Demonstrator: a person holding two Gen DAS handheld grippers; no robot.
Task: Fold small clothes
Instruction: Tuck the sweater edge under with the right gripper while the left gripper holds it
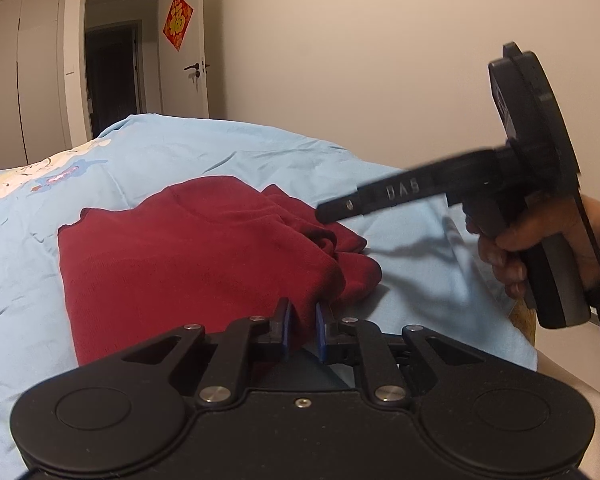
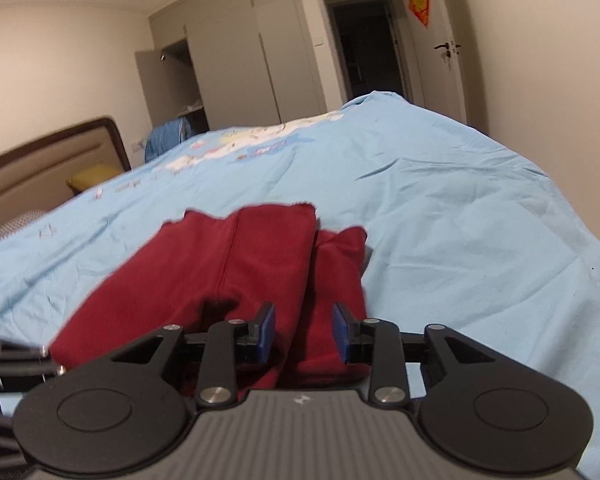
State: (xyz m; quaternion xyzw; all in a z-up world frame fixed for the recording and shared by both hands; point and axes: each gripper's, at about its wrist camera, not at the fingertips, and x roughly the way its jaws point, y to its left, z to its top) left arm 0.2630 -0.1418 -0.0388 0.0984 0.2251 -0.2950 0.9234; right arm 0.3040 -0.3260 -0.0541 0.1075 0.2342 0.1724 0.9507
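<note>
A dark red garment lies partly folded on the light blue bed sheet, its right side bunched into a crumpled flap. My left gripper sits at the garment's near edge, its blue pads close together with red cloth pinched between them. My right gripper, held by a hand, hovers over the bunched flap. In the right wrist view the garment shows two folded layers side by side. The right gripper stands open just above the garment, nothing between its pads.
The bed sheet has a cartoon print toward its far side. A padded headboard and yellow pillow lie at left. A wardrobe with an open door and a dark doorway stand beyond. The bed's edge drops at right.
</note>
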